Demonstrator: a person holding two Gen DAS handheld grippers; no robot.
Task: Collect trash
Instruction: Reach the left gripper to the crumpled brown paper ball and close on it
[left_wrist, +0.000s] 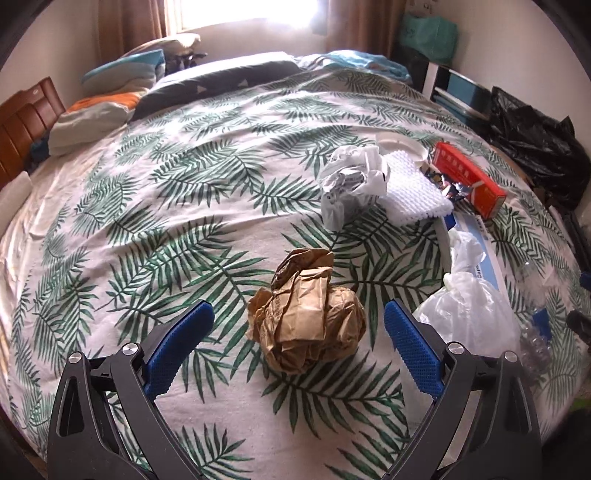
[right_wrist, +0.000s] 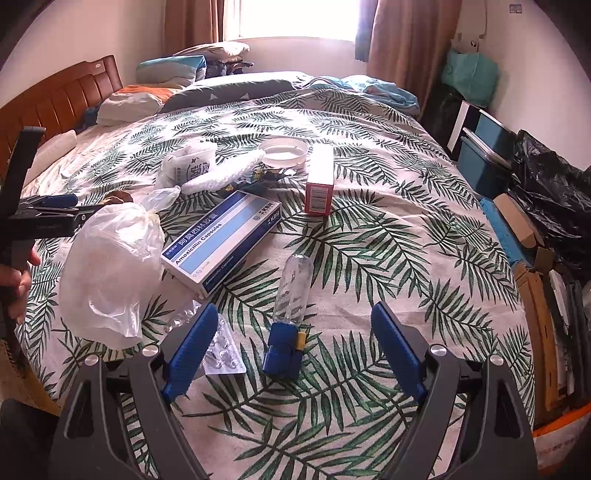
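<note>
A crumpled brown paper bag (left_wrist: 306, 314) lies on the leaf-print bedspread (left_wrist: 184, 206), between the blue fingers of my open left gripper (left_wrist: 298, 310); the pads stand clear of it on both sides. In the right wrist view a clear plastic bottle (right_wrist: 293, 284) with a blue cap (right_wrist: 282, 354) lies between the fingers of my open right gripper (right_wrist: 294, 314), untouched. A blister pack (right_wrist: 221, 350) lies by its left finger. My left gripper (right_wrist: 74, 206) shows at the left edge, held by a person's hand (right_wrist: 22, 273).
On the bed lie a crumpled white paper (left_wrist: 352, 177), a white pad (left_wrist: 413, 192), a red box (right_wrist: 319, 181), a blue-white capsule box (right_wrist: 225, 240), a clear plastic bag (right_wrist: 114, 266) and a white lid (right_wrist: 282, 151). A black trash bag (right_wrist: 554, 192) and boxes stand right of the bed.
</note>
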